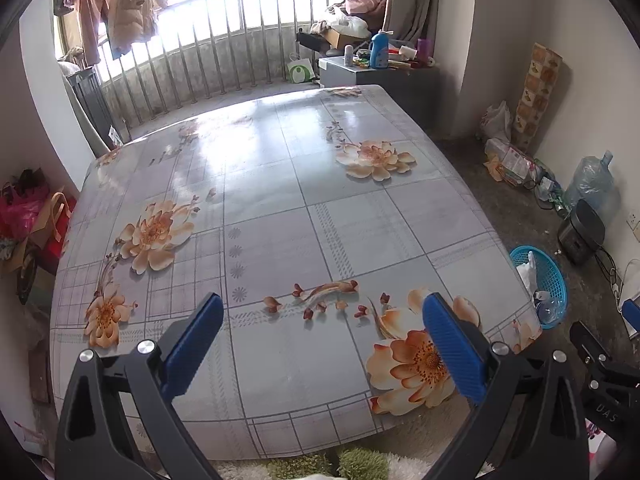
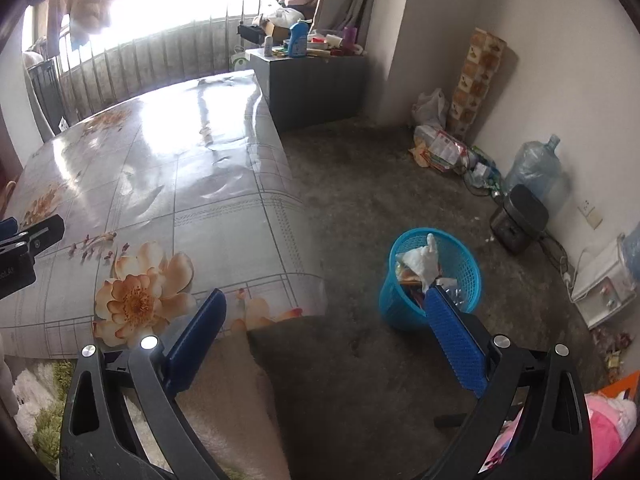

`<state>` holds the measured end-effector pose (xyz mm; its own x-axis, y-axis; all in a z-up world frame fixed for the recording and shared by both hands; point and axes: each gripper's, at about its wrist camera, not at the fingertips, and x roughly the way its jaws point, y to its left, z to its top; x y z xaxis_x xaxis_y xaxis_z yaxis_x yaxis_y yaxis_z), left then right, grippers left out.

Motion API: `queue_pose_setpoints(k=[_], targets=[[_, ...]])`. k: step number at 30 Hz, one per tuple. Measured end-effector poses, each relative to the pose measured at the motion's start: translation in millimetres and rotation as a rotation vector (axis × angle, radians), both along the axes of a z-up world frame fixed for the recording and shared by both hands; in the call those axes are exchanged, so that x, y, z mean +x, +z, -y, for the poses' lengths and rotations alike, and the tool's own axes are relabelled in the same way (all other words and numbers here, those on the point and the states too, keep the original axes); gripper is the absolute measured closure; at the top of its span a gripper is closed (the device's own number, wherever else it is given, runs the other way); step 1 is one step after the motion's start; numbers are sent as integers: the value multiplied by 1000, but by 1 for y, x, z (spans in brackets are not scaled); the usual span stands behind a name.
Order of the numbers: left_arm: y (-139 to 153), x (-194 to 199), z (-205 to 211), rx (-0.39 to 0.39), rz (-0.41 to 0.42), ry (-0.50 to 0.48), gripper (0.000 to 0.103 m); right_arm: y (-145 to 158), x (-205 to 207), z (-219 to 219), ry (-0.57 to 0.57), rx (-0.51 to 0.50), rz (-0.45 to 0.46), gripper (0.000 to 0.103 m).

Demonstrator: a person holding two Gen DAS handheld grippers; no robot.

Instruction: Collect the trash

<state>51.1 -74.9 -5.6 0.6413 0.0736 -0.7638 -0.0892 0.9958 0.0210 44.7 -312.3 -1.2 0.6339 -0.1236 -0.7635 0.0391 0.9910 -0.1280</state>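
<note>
Floral table [image 1: 280,208] edge beside blue basket [image 2: 434,280] of trash, left gripper [image 1: 324,344] and right gripper [image 2: 326,336] spread apart, holding nothing

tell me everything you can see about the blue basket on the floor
The small round blue plastic mesh basket stands upright on the grey concrete floor, right of the floral-covered table and apart from it. Its walls are open lattice under a solid rim. It already holds crumpled white tissue and mixed wrappers. Neither gripper touches it.
</note>
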Motion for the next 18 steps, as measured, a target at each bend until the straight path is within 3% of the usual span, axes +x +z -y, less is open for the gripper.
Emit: queue_pose_setpoints(k=[13, 18], targets=[[7, 3, 18, 24, 19, -53, 5, 1, 1, 8, -21, 13, -2, 8], [5, 4, 22, 33, 11, -72, 5, 3, 2, 10, -19, 62, -8, 7]])
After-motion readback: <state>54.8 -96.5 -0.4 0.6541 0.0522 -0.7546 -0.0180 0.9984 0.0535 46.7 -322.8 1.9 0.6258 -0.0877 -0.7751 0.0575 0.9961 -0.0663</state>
